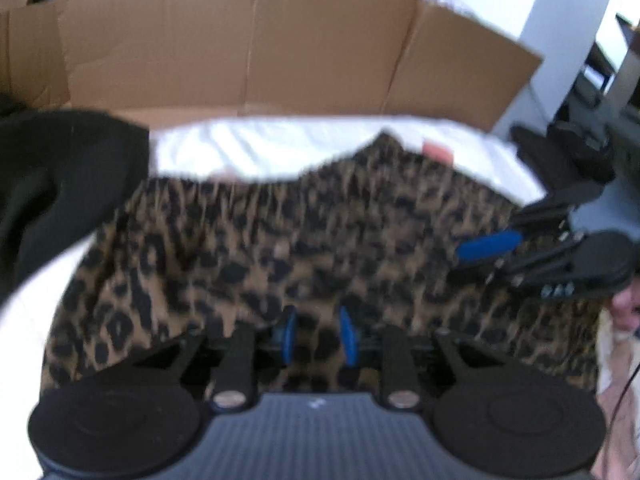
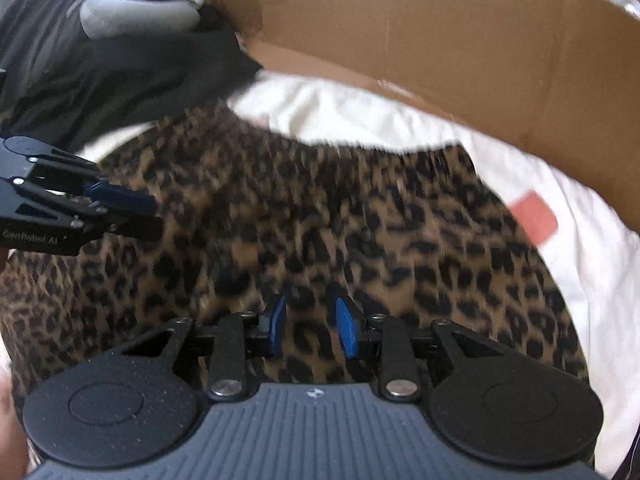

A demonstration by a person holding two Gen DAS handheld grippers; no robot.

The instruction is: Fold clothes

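Observation:
A leopard-print garment (image 1: 320, 240) (image 2: 320, 220) lies spread on a white sheet (image 1: 260, 148), its gathered waistband toward the far side. My left gripper (image 1: 318, 334) hangs low over its near part. Its blue pads stand a little apart, and only flat fabric shows in the gap. In the right wrist view the left gripper (image 2: 154, 216) reaches in from the left over the cloth. My right gripper (image 2: 312, 320) sits the same way over the near part, pads apart, with no fold pinched between them. It also shows as the right gripper (image 1: 472, 266) at the garment's right side.
A tall cardboard wall (image 1: 280, 40) (image 2: 440, 40) stands along the far side of the sheet. A black garment (image 1: 60, 180) (image 2: 120, 72) is heaped at the left. A small reddish patch (image 2: 534, 216) lies on the sheet to the right. Part of a person's hand (image 1: 624, 308) shows behind the right gripper.

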